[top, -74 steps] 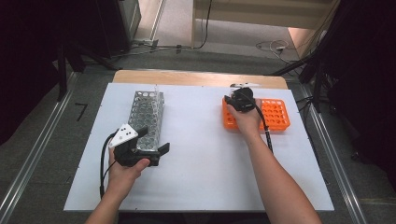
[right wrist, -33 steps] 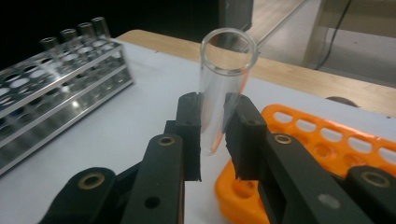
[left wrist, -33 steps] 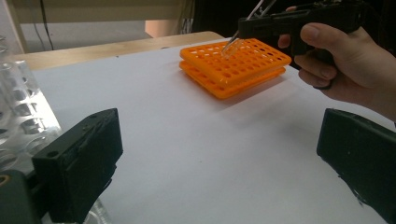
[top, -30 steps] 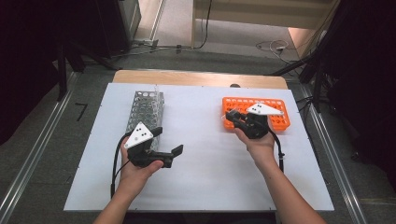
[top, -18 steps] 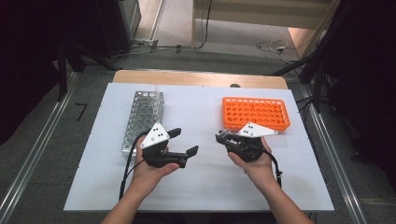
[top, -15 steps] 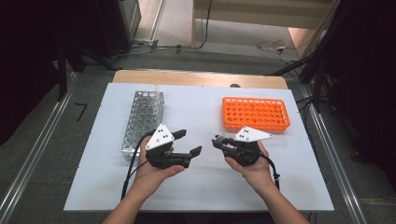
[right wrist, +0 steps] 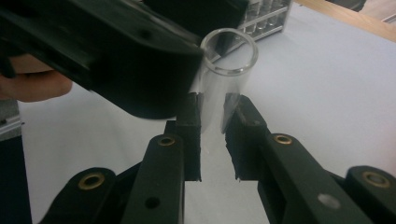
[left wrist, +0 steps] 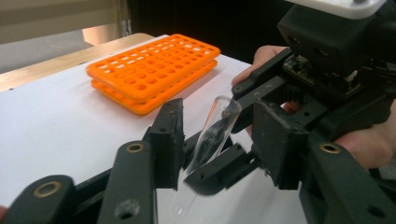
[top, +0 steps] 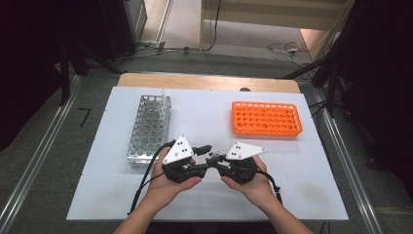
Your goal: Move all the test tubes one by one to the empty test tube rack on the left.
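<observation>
Gripping one glass tube (right wrist: pixel 223 88): right hand-held gripper (right wrist: pixel 212 119); left hand-held gripper (left wrist: pixel 217 140) closing, not touching; two racks.

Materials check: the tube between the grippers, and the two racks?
Test tube: clear and glossy with a rolled rim, so glass or hard clear plastic; can't tell which. Orange rack: opaque, uniform colour, smooth moulded look, likely plastic. Metal rack: silvery-grey perforated plates with a dull sheen, probably sheet metal.

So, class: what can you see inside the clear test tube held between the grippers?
The test tube looks empty: through its open rim and clear wall only the white table shows. Its lower end is covered by the right gripper's pads.
</observation>
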